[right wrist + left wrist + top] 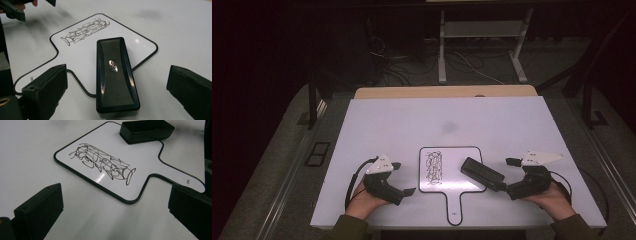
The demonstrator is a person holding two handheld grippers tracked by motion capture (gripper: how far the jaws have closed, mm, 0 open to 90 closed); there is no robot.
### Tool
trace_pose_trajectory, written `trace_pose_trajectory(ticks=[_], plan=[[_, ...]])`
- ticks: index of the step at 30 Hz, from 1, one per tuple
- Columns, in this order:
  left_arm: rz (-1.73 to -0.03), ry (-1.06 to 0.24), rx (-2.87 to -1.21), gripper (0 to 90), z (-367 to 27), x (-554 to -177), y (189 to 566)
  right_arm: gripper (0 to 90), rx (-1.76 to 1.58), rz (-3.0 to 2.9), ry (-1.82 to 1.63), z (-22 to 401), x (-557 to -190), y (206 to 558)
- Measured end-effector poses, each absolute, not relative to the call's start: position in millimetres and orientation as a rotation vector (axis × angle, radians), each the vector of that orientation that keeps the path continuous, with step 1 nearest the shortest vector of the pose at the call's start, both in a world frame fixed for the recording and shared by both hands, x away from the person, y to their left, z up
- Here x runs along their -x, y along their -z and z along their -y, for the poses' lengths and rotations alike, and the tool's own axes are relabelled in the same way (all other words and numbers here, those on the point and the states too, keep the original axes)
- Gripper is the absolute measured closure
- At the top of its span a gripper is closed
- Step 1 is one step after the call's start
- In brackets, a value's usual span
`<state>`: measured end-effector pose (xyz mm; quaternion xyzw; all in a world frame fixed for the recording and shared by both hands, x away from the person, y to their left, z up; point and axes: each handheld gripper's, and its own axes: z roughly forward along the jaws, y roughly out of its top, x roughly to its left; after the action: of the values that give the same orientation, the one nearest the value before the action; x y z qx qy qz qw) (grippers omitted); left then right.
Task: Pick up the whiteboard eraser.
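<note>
On a white surface (392, 125), seen from above, a person's left hand (362, 200) at about 7 o'clock holds the left gripper (404, 192), its black fingers (40, 210) spread wide with nothing between them, aimed toward the middle. In the left gripper view the fingers frame bare surface just short of the board's rounded corner.

At 6 o'clock lies a small paddle-shaped whiteboard (462, 162), flat on the surface, its handle pointing toward the person's edge. A dense dark scribble (433, 167) covers the left half of the board; in the left gripper view the scribble (103, 163) runs as a tangled band across the board (75, 147).

A black eraser (483, 173) rests on the board's right side, at about 5 o'clock, lying at an angle with its near end over the board's right edge. In the right gripper view the eraser (115, 75) lies lengthwise, face up with a small silver logo on top, its far half on the board (140, 43) and its near half on the surface.

At 4 o'clock the right hand (554, 200) holds the right gripper (503, 189), its fingers (47, 87) spread to either side of the eraser's near end, apart from its sides. Nothing is pinched.
</note>
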<state>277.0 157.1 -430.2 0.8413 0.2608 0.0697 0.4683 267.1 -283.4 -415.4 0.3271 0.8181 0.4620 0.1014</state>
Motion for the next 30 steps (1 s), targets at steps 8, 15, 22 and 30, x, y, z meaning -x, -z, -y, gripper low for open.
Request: trace_pose_trajectory(ticks=[8, 15, 22, 30], plan=[[-0.644, -0.174, -2.062, 0.0, -157, -277, 430, 2.1, -0.967, -2.456, -1.323, 279, -271, 413], [-0.645, -0.171, -2.067, 0.0, -156, -277, 431, 2.1, -0.978, -2.474, -1.284, 276, -277, 411], [-0.650, -0.166, -2.063, 0.0, -155, -277, 431, 2.1, -0.973, -2.477, -1.254, 269, -284, 407], [-0.648, -0.163, -2.061, 0.0, -155, -277, 430, 2.1, -0.977, -2.488, -1.244, 265, -290, 404]])
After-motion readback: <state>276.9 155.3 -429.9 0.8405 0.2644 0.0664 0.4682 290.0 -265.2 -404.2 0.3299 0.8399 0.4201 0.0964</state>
